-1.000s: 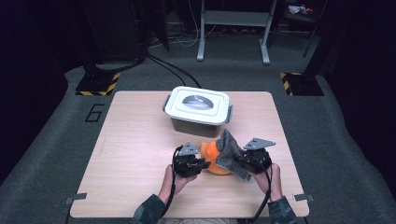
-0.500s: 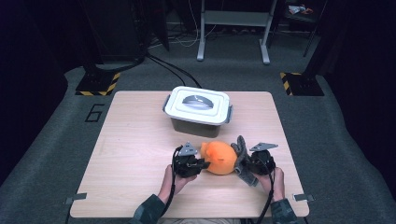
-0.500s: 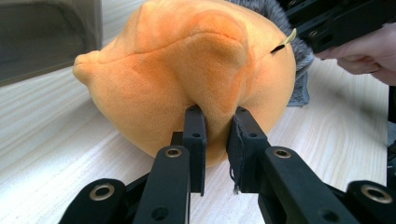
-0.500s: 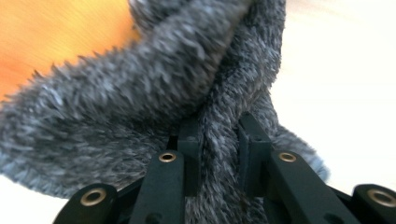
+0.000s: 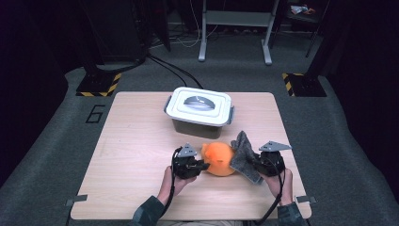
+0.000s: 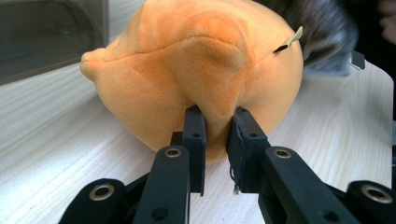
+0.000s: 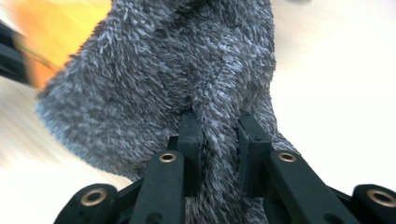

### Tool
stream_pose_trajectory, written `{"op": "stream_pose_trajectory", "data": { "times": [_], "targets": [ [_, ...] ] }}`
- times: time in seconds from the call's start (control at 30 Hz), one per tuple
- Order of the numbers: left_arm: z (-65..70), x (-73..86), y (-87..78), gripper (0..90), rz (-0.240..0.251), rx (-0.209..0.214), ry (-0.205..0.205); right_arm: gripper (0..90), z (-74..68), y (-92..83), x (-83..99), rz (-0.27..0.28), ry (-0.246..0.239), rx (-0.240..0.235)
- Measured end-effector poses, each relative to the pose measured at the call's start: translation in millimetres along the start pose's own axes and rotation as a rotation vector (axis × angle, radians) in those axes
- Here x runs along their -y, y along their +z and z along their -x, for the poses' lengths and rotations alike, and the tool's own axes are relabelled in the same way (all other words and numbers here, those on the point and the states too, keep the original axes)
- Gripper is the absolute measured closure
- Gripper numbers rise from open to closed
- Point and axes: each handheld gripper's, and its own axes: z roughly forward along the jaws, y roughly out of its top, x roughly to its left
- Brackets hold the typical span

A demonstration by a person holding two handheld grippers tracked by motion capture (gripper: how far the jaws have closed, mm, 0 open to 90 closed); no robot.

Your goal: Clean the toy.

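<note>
Nearest the person, at the front of the worktop (image 5: 136,155), the left claw (image 5: 201,165) is pinched tight on a fold of the orange plush toy (image 5: 220,159), which rests on the wood just beside it, while the right claw (image 5: 254,165) is clamped on a fluffy grey cloth (image 5: 243,155) whose upper part drapes against the toy's right side. In the left gripper view the toy (image 6: 196,79) bulges on both sides of the closed jaws. Farther back, close behind the toy, stands a lidded grey box (image 5: 200,112).
</note>
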Motion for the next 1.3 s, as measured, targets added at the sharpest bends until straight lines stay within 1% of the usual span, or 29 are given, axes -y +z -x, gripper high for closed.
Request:
{"op": "stream_pose_trajectory", "data": {
  "times": [0.03, 0.07, 0.1, 0.13, 0.17, 0.2, 0.23, 0.3, 0.37, 0.4, 0.43, 0.47, 0.5, 0.57, 0.63, 0.67, 0.73, 0.77, 0.8, 0.83, 0.87, 0.9, 0.93, 0.97, 1.03, 1.13, 1.23, 1.27, 1.3],
  "targets": [
    [0.2, -0.3, 0.1, 77.8, 0.001, 0.001, -0.004, 74.6, -5.4, -4.5, -5.2, 0.019, -0.014, -0.001],
    [0.8, -0.5, 0.2, 77.7, 0.001, 0.004, -0.010, 74.6, -10.9, -7.7, -10.5, 0.030, -0.027, -0.016],
    [0.9, -0.9, 0.1, 77.7, 0.000, -0.001, 0.000, 74.6, -16.6, -8.7, -15.1, 0.042, -0.043, -0.029],
    [0.9, -0.9, 0.1, 77.7, 0.000, -0.001, 0.000, 74.6, -22.2, -7.2, -19.1, 0.048, -0.063, -0.040],
    [1.5, -1.2, 0.8, 77.6, 0.002, 0.003, -0.003, 74.6, -27.3, -4.3, -22.5, 0.032, -0.086, -0.046],
    [1.5, -1.2, 0.8, 77.5, 0.002, 0.003, -0.003, 74.5, -31.7, 0.7, -24.6, 0.014, -0.097, -0.045],
    [1.9, -1.7, 0.9, 77.1, 0.001, 0.004, 0.000, 74.6, -34.2, 8.2, -25.7, -0.015, -0.119, -0.040],
    [2.1, -1.8, 0.9, 75.2, 0.001, -0.002, 0.018, 74.8, -35.7, 16.9, -25.0, -0.035, -0.134, -0.018],
    [2.6, -1.3, 1.1, 74.0, 0.003, -0.007, 0.024, 74.8, -35.1, 19.1, -24.4, -0.033, -0.126, -0.019],
    [3.4, -1.1, 0.8, 67.7, 0.004, -0.010, 0.028, 74.9, -31.4, 20.5, -23.7, -0.028, -0.104, -0.034],
    [5.1, -0.6, 0.0, 66.0, -0.003, -0.026, 0.077, 74.9, -30.3, 20.8, -23.5, -0.028, -0.105, -0.034],
    [5.1, -0.6, 0.0, 64.1, -0.003, -0.026, 0.077, 74.9, -30.3, 20.8, -23.5, -0.028, -0.105, -0.034],
    [6.7, 1.0, -0.6, 59.7, -0.005, -0.042, 0.100, 74.9, -28.2, 21.9, -22.6, -0.027, -0.088, -0.036],
    [7.5, 3.8, 0.4, 56.3, -0.001, -0.048, 0.108, 74.9, -26.5, 22.2, -22.7, -0.030, -0.085, -0.040],
    [8.1, 5.6, 2.0, 49.3, -0.003, -0.058, 0.110, 74.9, -26.1, 22.6, -22.8, -0.027, -0.082, -0.042],
    [9.0, 7.8, 4.7, 47.9, -0.006, -0.071, 0.125, 75.0, -26.3, 23.4, -23.2, -0.027, -0.074, -0.044],
    [10.5, 9.3, 7.7, 45.6, -0.007, -0.082, 0.134, 75.0, -26.3, 24.1, -23.3, -0.026, -0.074, -0.048],
    [10.9, 9.7, 9.3, 46.7, -0.006, -0.092, 0.147, 75.0, -26.3, 24.8, -23.2, -0.022, -0.068, -0.054],
    [10.9, 9.7, 9.3, 48.5, -0.006, -0.092, 0.147, 75.0, -26.3, 24.8, -23.2, -0.022, -0.068, -0.054],
    [11.7, 10.3, 12.2, 52.6, 0.006, -0.106, 0.150, 75.0, -25.7, 24.5, -23.4, -0.030, -0.067, -0.062],
    [11.7, 10.3, 12.2, 56.1, 0.006, -0.106, 0.150, 75.0, -25.7, 24.5, -23.4, -0.030, -0.067, -0.062],
    [11.9, 10.5, 13.0, 60.6, 0.007, -0.113, 0.150, 75.0, -25.0, 24.4, -22.5, -0.020, -0.064, -0.060],
    [12.0, 10.7, 13.5, 60.6, 0.009, -0.117, 0.154, 75.0, -25.0, 24.4, -22.5, -0.020, -0.064, -0.060],
    [12.5, 10.5, 14.0, 68.5, 0.008, -0.122, 0.152, 75.0, -24.6, 24.1, -21.4, -0.014, -0.063, -0.062],
    [12.9, 9.3, 13.5, 74.0, 0.004, -0.117, 0.146, 75.0, -24.7, 22.9, -20.7, -0.005, -0.065, -0.060],
    [13.6, 7.3, 11.5, 78.0, 0.007, -0.115, 0.145, 75.0, -24.6, 19.4, -19.6, 0.014, -0.058, -0.058],
    [14.3, 5.2, 8.8, 80.5, 0.013, -0.101, 0.121, 75.0, -23.3, 14.0, -20.3, 0.023, -0.057, -0.056],
    [14.3, 5.2, 8.8, 80.9, 0.013, -0.101, 0.121, 75.0, -23.3, 14.0, -20.3, 0.023, -0.057, -0.056],
    [14.6, 4.2, 7.5, 80.9, 0.014, -0.091, 0.110, 75.0, -23.4, 12.2, -21.1, 0.028, -0.057, -0.056]
  ]
}}
